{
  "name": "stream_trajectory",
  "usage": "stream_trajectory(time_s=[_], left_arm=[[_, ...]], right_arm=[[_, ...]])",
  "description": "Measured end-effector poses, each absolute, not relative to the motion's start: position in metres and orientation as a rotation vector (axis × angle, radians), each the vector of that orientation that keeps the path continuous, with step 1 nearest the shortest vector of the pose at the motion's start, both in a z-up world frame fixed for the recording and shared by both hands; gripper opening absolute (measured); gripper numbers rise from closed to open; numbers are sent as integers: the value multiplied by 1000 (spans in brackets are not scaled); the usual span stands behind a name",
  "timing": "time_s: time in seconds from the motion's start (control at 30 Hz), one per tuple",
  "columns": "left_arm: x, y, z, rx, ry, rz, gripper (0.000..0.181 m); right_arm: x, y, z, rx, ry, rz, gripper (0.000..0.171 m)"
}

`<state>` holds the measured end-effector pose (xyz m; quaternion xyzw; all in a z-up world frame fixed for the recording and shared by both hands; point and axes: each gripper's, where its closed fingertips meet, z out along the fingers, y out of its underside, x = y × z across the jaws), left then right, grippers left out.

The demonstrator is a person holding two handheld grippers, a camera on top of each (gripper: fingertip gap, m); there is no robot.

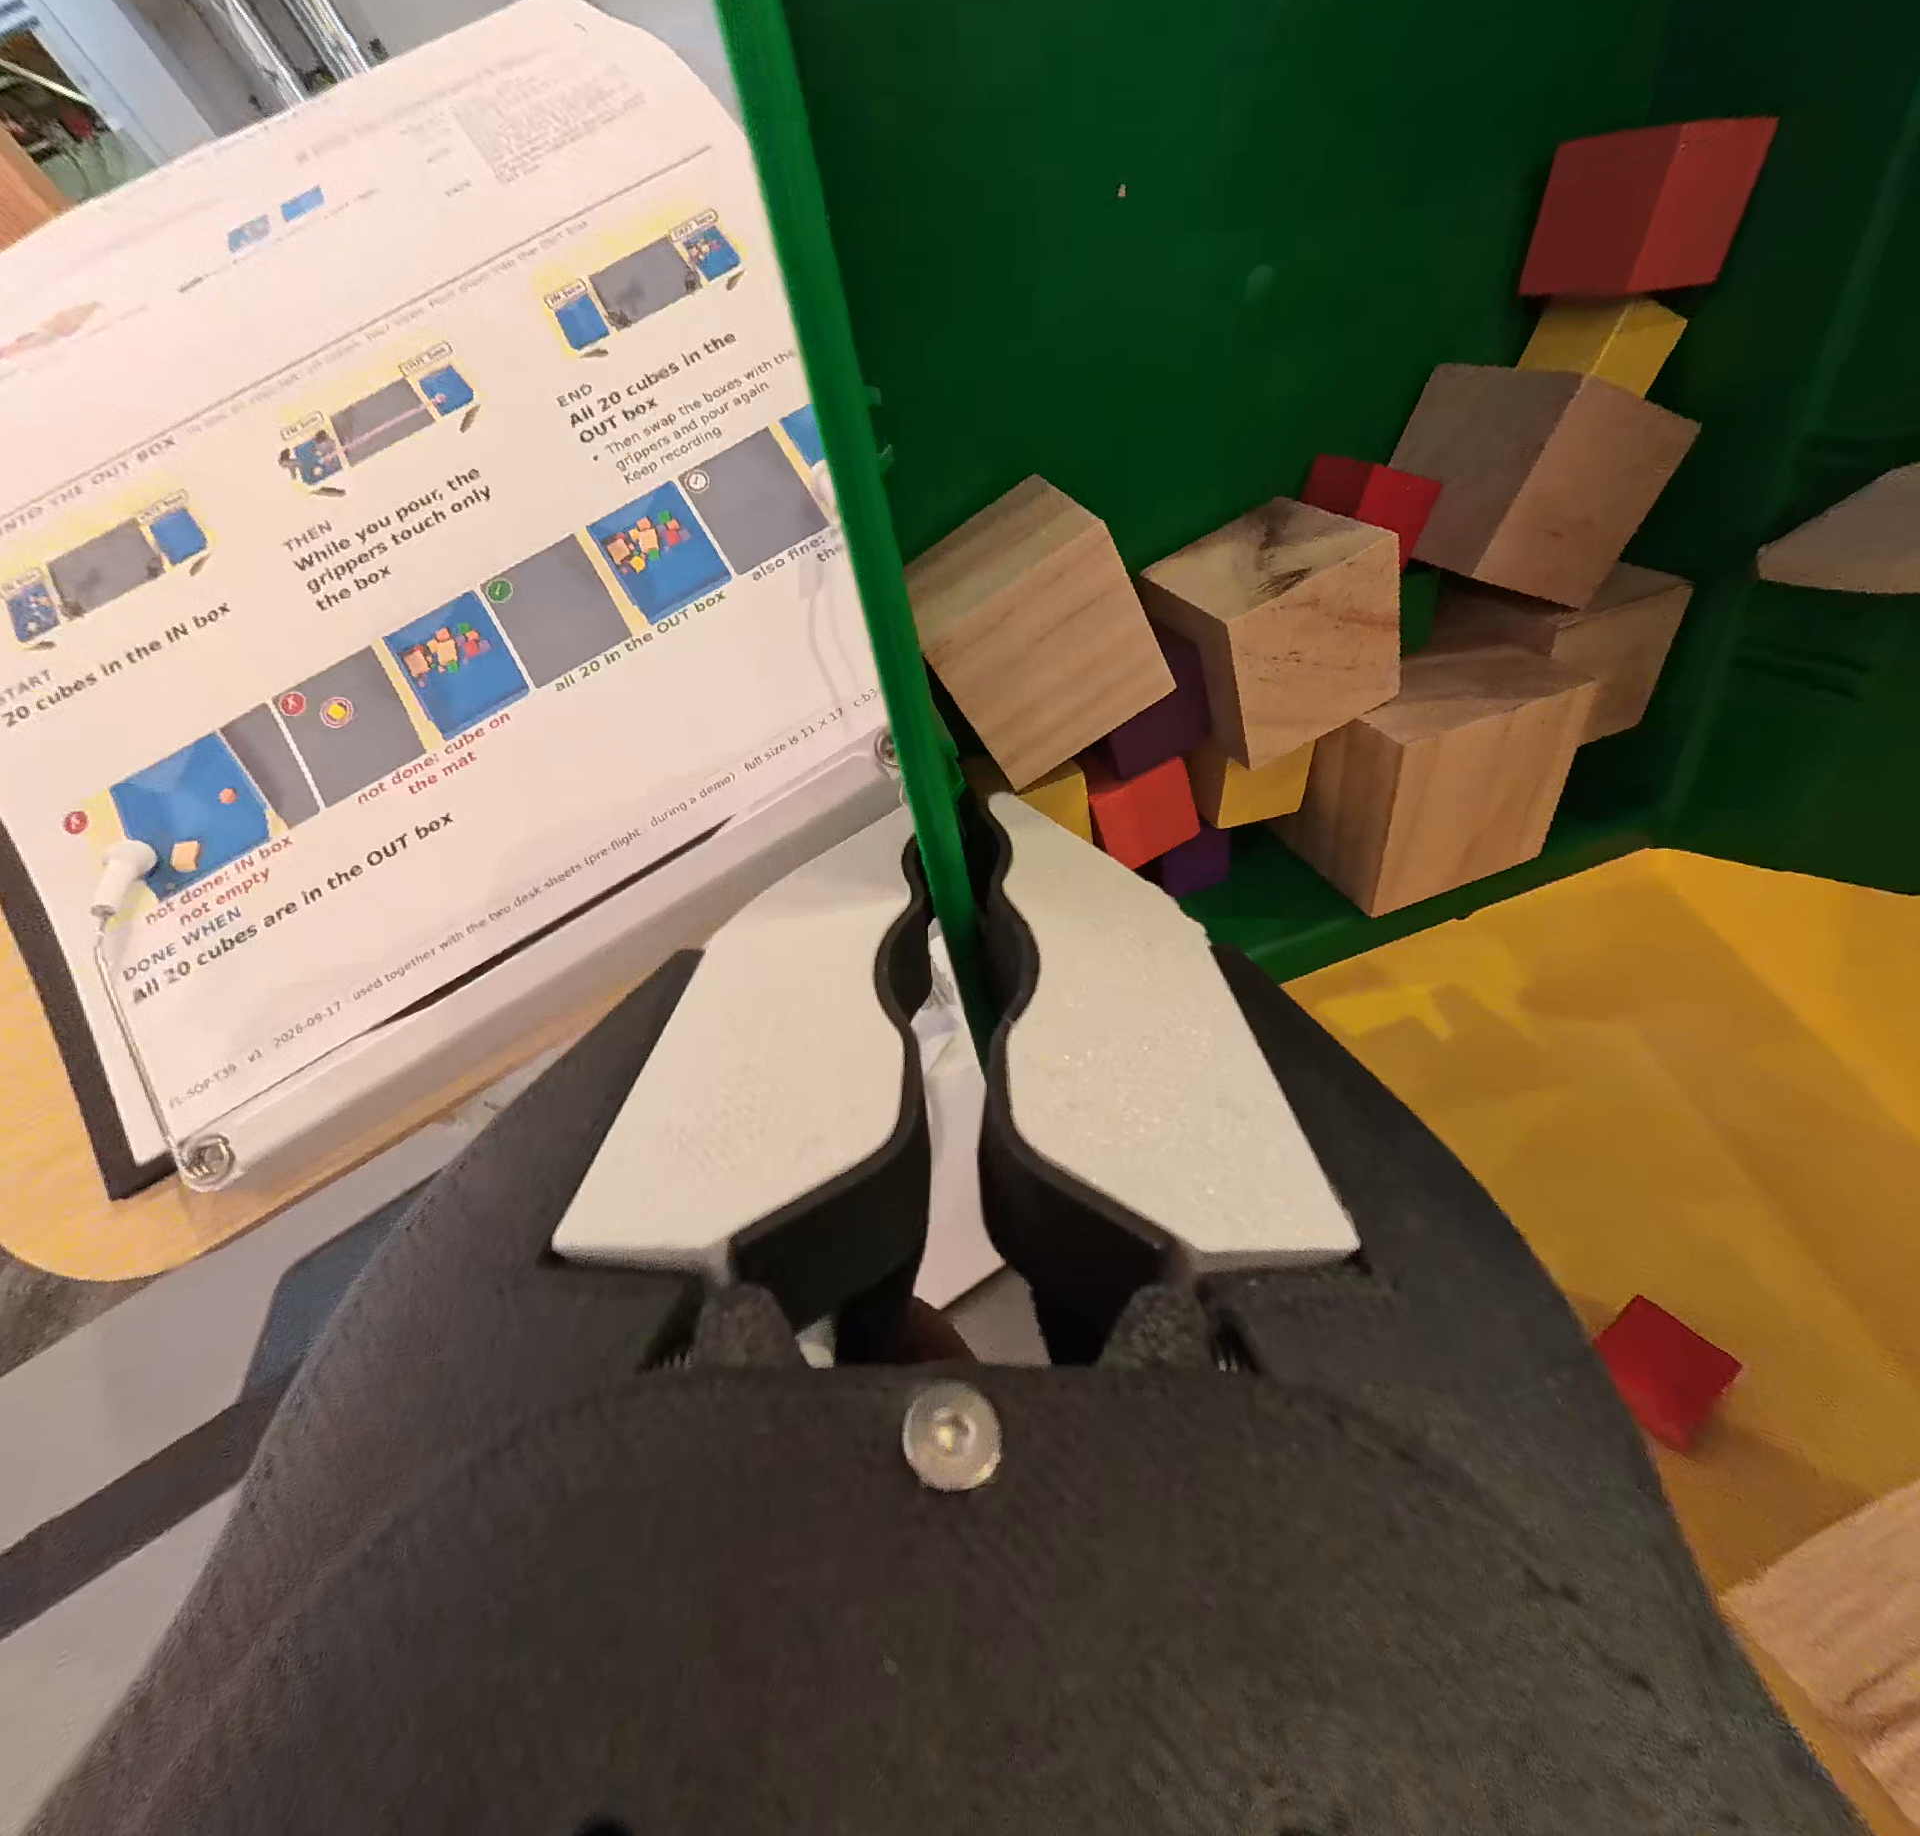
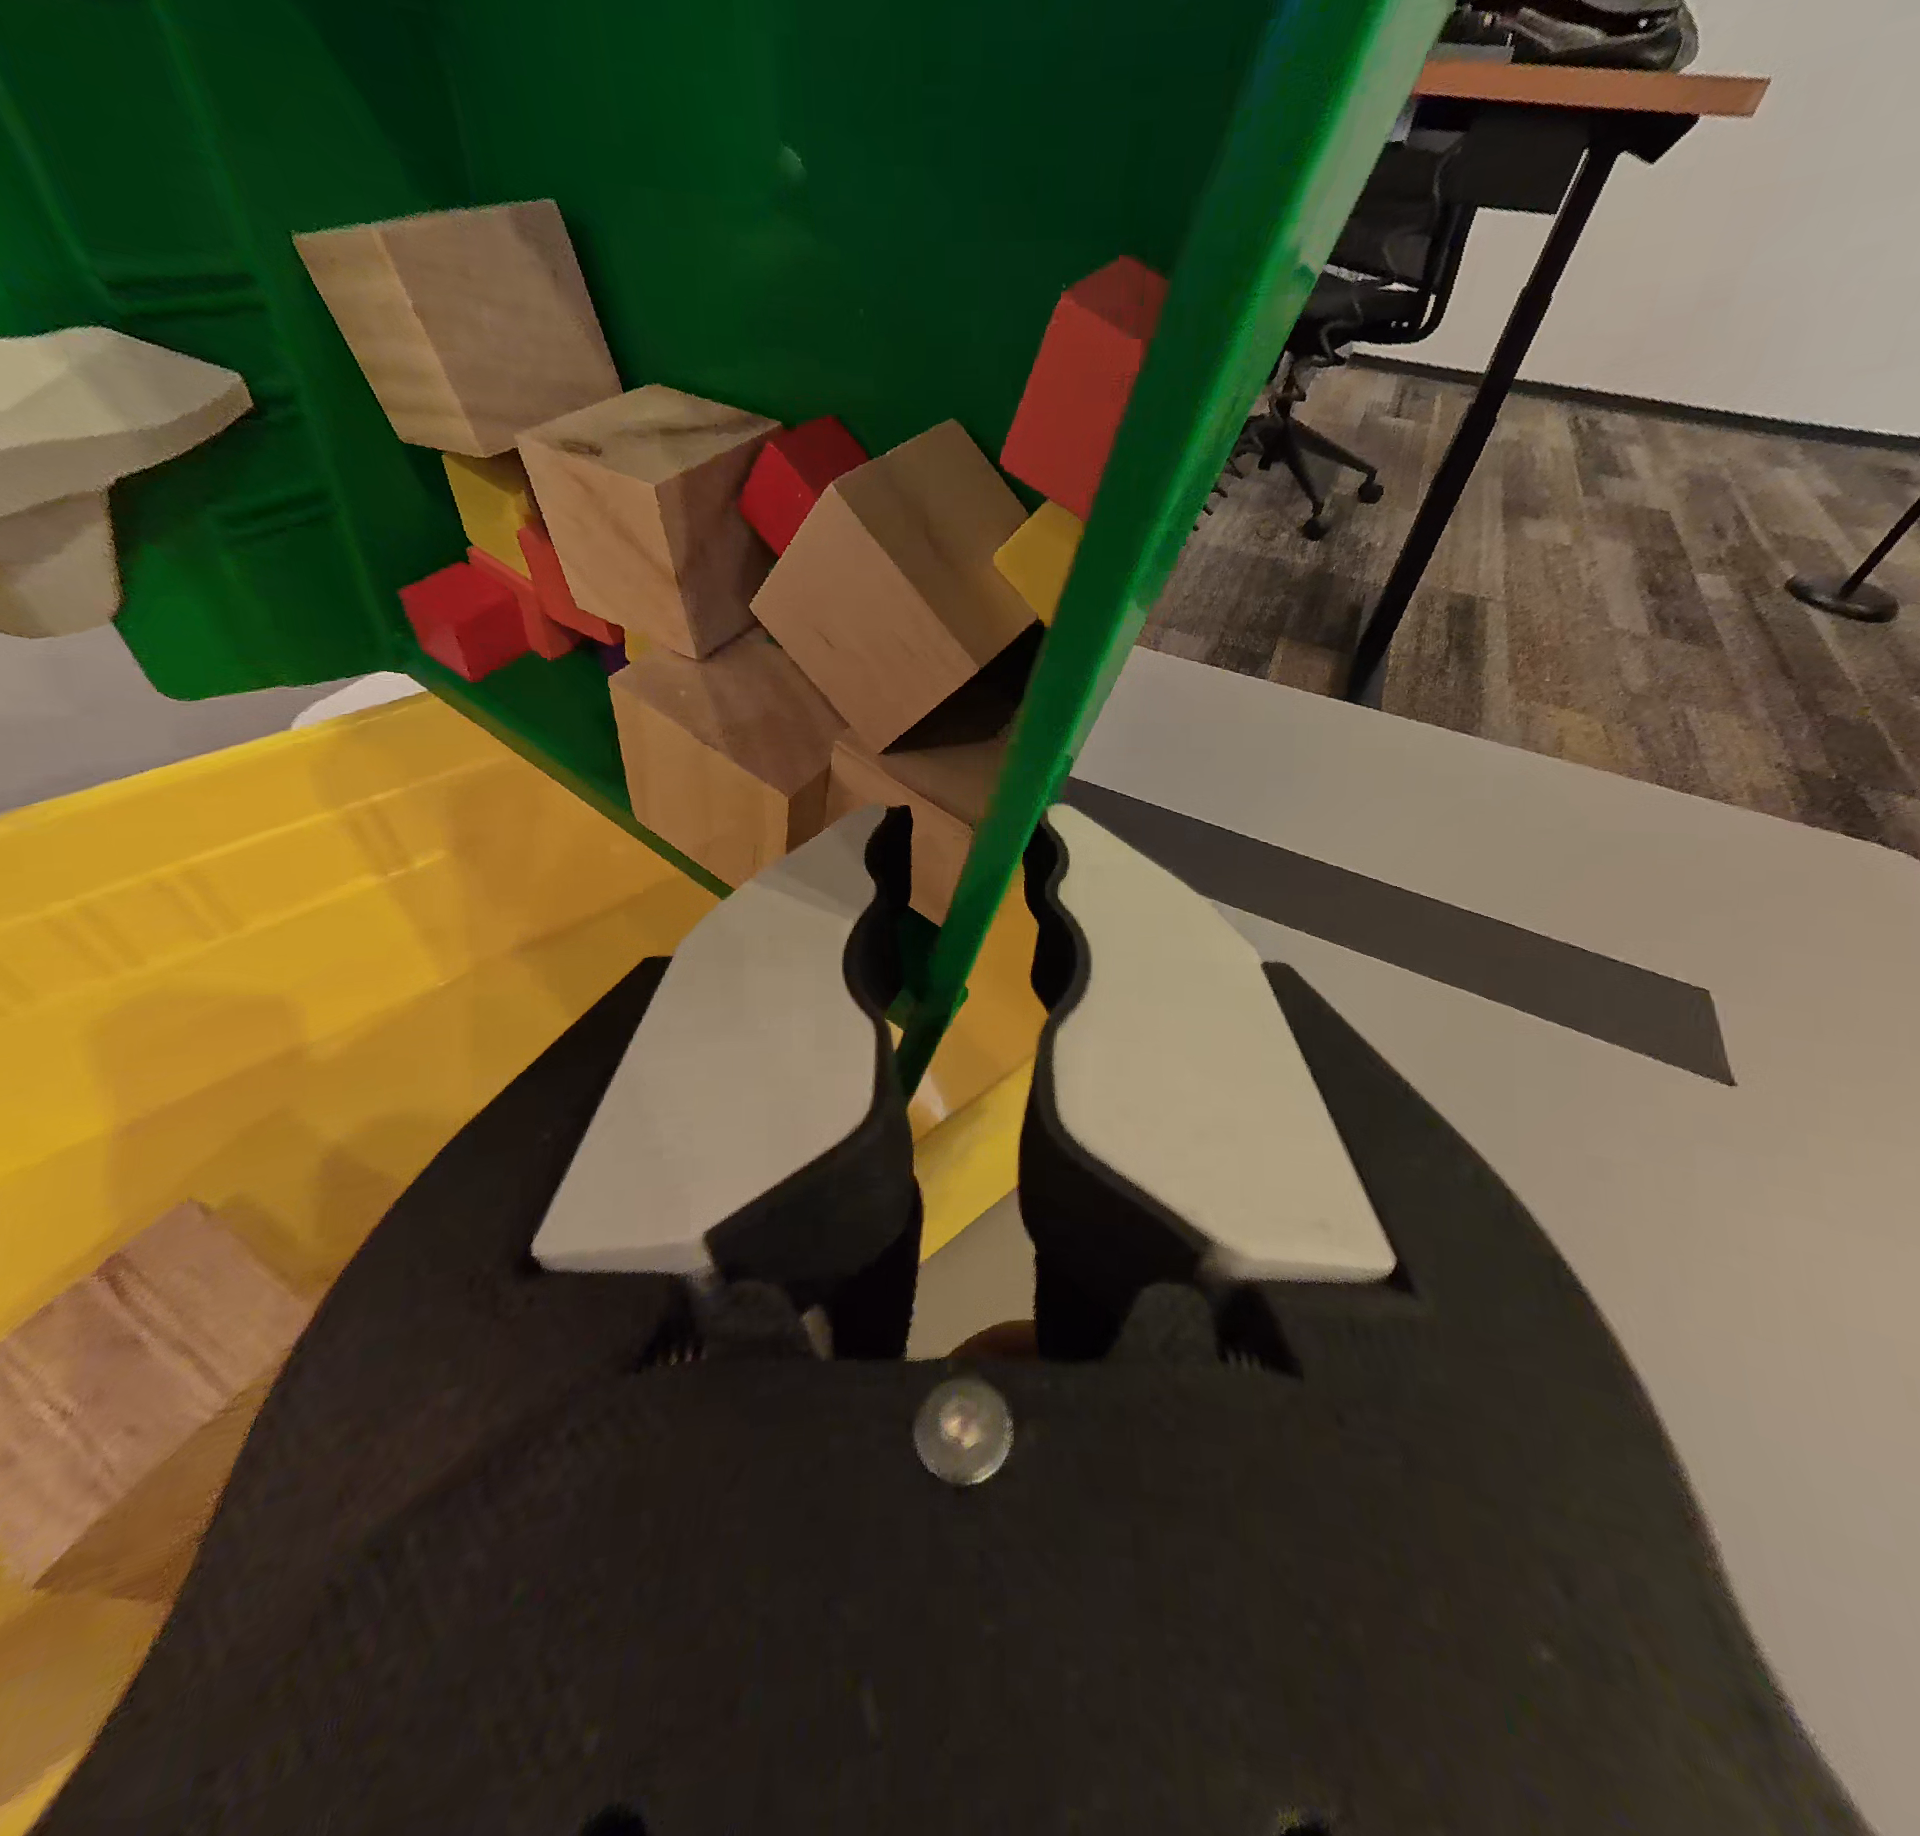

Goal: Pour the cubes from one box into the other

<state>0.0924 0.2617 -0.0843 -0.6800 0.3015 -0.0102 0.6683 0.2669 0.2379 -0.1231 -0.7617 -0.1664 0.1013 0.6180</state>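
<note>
The green box [image 1: 1143, 228] is lifted and tipped steeply over the yellow box [image 1: 1558, 1111]. My left gripper [image 1: 951, 830] is shut on the green box's left wall. My right gripper [image 2: 971, 830] is shut on its right wall [image 2: 1195, 436]. Several wooden, red, yellow and purple cubes [image 1: 1299, 643] are piled against the green box's low wall, also seen in the right wrist view [image 2: 727, 560]. A red cube [image 1: 1662, 1371] and a wooden cube [image 1: 1839, 1661] lie in the yellow box [image 2: 260, 955]; a wooden cube [image 2: 125, 1391] shows there too.
An instruction sheet on a stand [image 1: 416, 591] stands left of the boxes. The grey table top [image 2: 1558, 1267] has a dark mat strip [image 2: 1455, 955]. A desk with a black bag [image 2: 1579, 20] and an office chair [image 2: 1351, 332] stand beyond the table.
</note>
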Motion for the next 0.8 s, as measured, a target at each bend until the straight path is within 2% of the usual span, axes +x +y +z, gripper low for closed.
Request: stream_trajectory(time_s=[0.3,0.8], left_arm=[[92,251,-88,-1615,522,-218,7],[95,257,-76,-1490,612,-145,7]], right_arm=[[269,236,-122,-1693,-386,163,13],[271,240,-117,-1631,-364,150,13]])
